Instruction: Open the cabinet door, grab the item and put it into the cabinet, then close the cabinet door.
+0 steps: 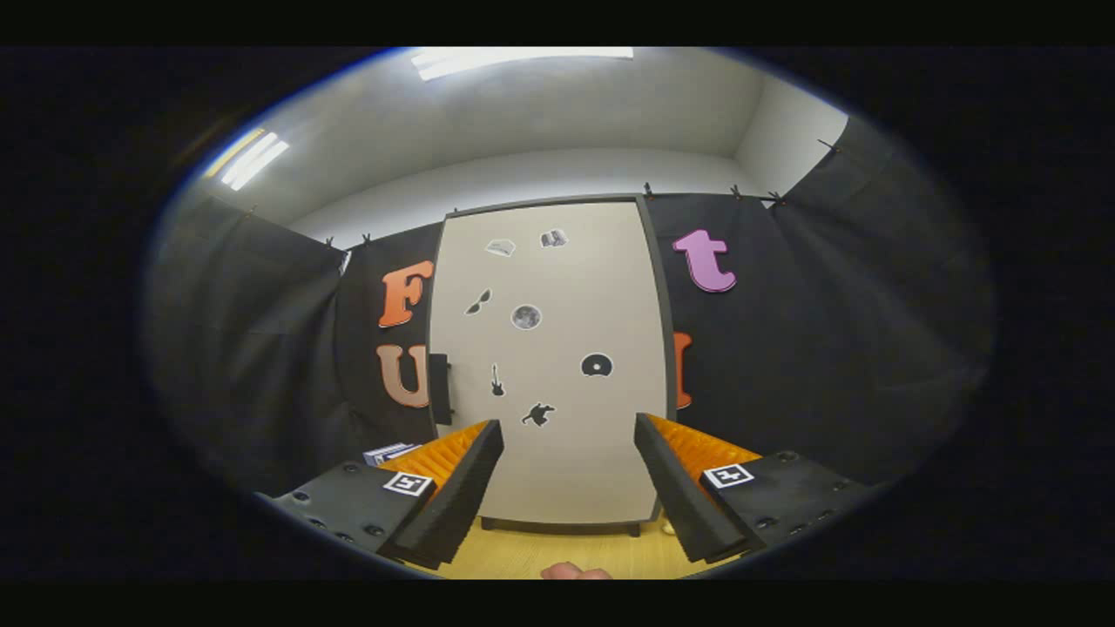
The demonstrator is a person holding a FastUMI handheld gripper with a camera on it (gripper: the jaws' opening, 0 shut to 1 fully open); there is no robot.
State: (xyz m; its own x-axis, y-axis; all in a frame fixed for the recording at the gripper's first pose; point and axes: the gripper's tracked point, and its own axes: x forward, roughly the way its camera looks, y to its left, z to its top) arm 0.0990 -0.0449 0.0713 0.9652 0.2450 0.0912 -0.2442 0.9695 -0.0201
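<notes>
cabinet sits dead ahead beyond the claw, door shut. claw fingers apart, holding nothing. fits either pre-open or already closed up. small boxy item maybe, just behind its left finger.

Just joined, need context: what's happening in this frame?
A person holds the gripper facing a cabinet on a wooden table. Its door, covered in stickers, is shut; a dark handle sits at its left edge. The fingers are open with nothing between them. A small box lies left of the fingers. That fits either before opening or after closing.
</notes>
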